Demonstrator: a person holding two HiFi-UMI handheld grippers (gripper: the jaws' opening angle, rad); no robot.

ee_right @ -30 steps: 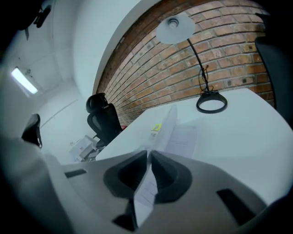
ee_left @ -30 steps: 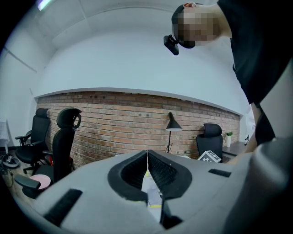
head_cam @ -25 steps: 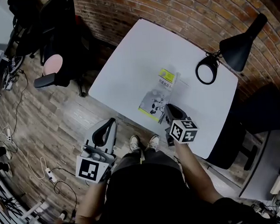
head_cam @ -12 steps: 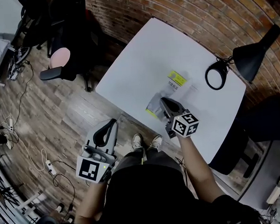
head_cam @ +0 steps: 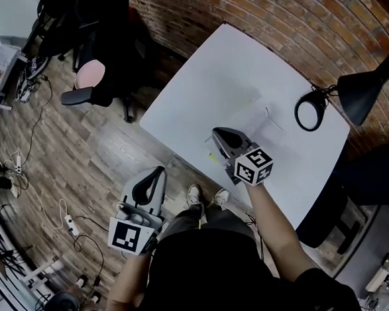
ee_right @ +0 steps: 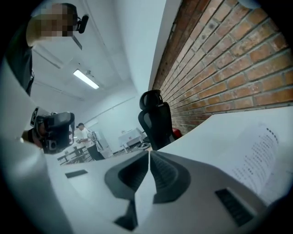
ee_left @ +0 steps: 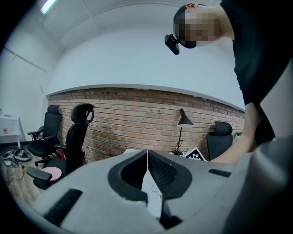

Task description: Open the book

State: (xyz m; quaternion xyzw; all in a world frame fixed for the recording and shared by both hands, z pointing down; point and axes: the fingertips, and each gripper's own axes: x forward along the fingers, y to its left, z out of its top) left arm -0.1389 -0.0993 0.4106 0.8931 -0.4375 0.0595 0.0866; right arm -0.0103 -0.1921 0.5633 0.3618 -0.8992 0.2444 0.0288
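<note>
The book [head_cam: 264,119] lies near the white table's [head_cam: 196,78] front edge, showing a pale inner page; only a sliver of its yellow cover [head_cam: 212,158] peeks out under my right gripper. My right gripper [head_cam: 218,134] hovers over the book's left side. Its jaws are closing, with a thin white leaf of the book standing edge-on between them in the right gripper view [ee_right: 149,154]. A printed page [ee_right: 261,153] lies flat to its right. My left gripper [head_cam: 155,175] hangs shut and empty over the floor, off the table; in the left gripper view [ee_left: 147,153] its tips touch.
A black desk lamp [head_cam: 317,106] stands at the table's right end against the brick wall [head_cam: 284,19]. Office chairs, one with a pink seat [head_cam: 89,76], stand on the wooden floor to the left. Cables [head_cam: 59,221] trail over the floor.
My right gripper has swung left and upward over the book, carrying the front cover with it. The grey-and-yellow cover face no longer shows; a white inner page does. The left gripper barely shifted.
</note>
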